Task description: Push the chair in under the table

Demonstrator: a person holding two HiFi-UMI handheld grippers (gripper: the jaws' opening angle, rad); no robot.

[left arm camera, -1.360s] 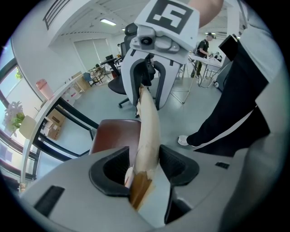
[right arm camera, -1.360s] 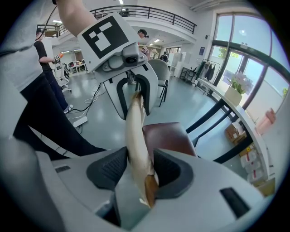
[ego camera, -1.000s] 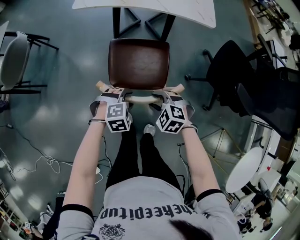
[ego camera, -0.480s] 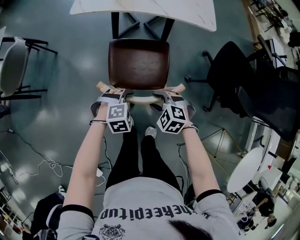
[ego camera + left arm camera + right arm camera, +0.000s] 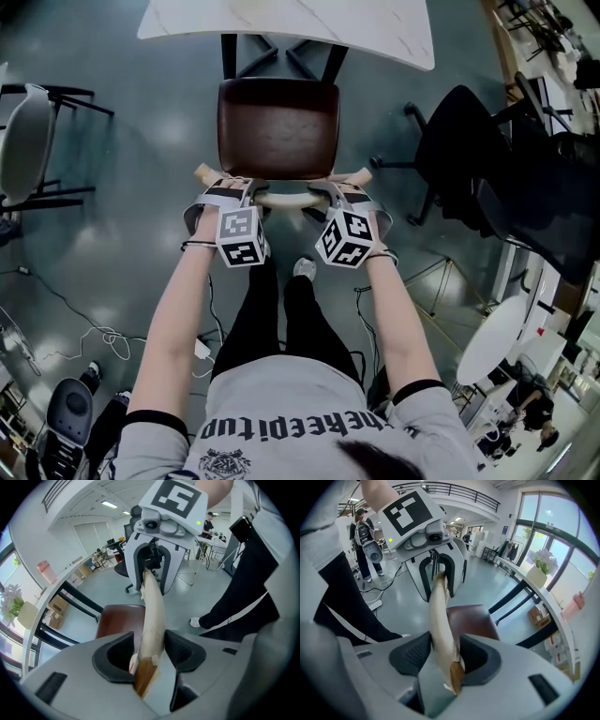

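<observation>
A chair with a brown seat (image 5: 278,127) and a pale curved wooden back rail (image 5: 284,198) stands facing the white marble table (image 5: 291,21), its seat just short of the table edge. My left gripper (image 5: 228,192) is shut on the rail's left end, my right gripper (image 5: 342,192) on its right end. In the left gripper view the rail (image 5: 152,616) runs between the pads of my left gripper (image 5: 149,651). In the right gripper view the rail (image 5: 440,616) runs the same way through my right gripper (image 5: 445,653). The black table legs (image 5: 230,52) flank the seat's far side.
A grey chair (image 5: 23,127) stands at the left and a black office chair (image 5: 469,155) close at the right. A round white table (image 5: 492,337) sits at the lower right. Cables (image 5: 84,328) lie on the floor. The person's shoe (image 5: 302,269) is right behind the chair.
The chair, both grippers and the person have moved towards the table. The gap between the seat's far edge and the table edge has shrunk. Both grips are unchanged.
</observation>
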